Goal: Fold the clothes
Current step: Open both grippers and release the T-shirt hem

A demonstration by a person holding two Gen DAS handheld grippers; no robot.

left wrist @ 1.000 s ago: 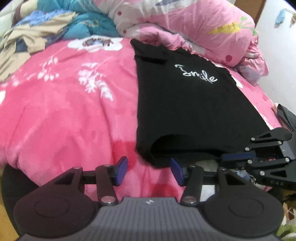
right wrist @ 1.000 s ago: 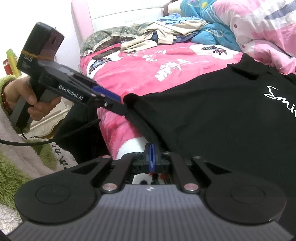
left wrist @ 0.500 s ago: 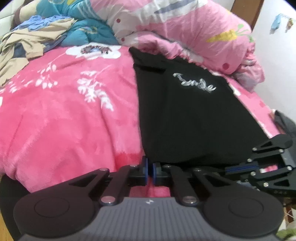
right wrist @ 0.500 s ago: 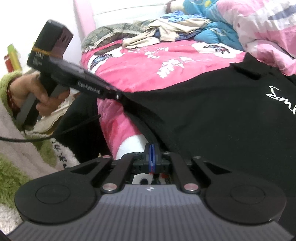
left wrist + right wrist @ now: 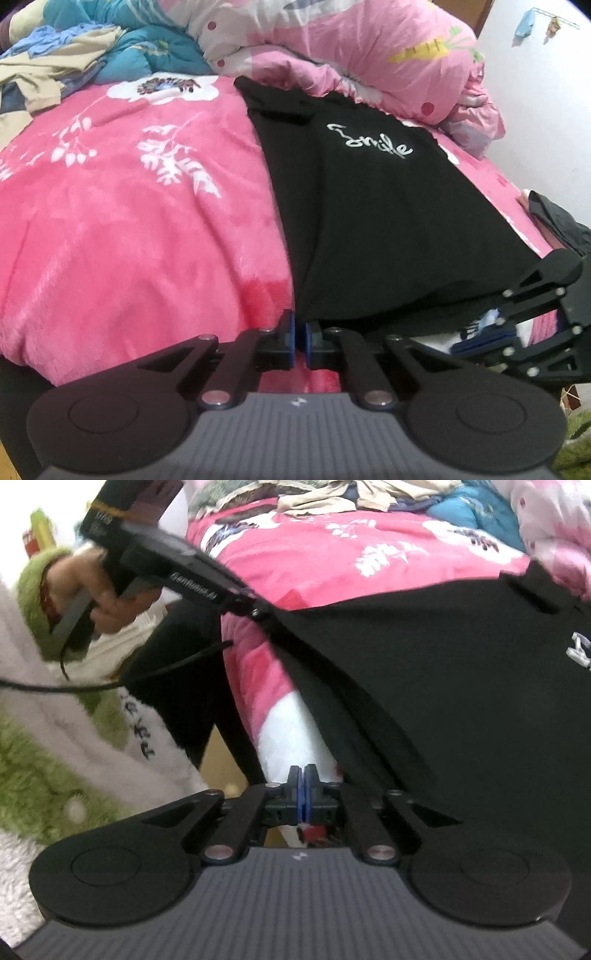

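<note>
T-shirt (image 5: 369,221) lengthwise, collar far, hem apparently near.

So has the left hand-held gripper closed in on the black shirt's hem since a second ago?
Yes. The left hand-held gripper came toward the white flower print and has shut on the black shirt corner.

Before me: bed (image 5: 122,229) under a pink floral blanket. Heaped at its far end — pink quilt (image 5: 388,40), teal bedding (image 5: 155,59), tan clothes (image 5: 44,74). Right of the bed, white wall (image 5: 543,122); beside its near corner — green-and-white fluffy fabric (image 5: 48,775).
</note>
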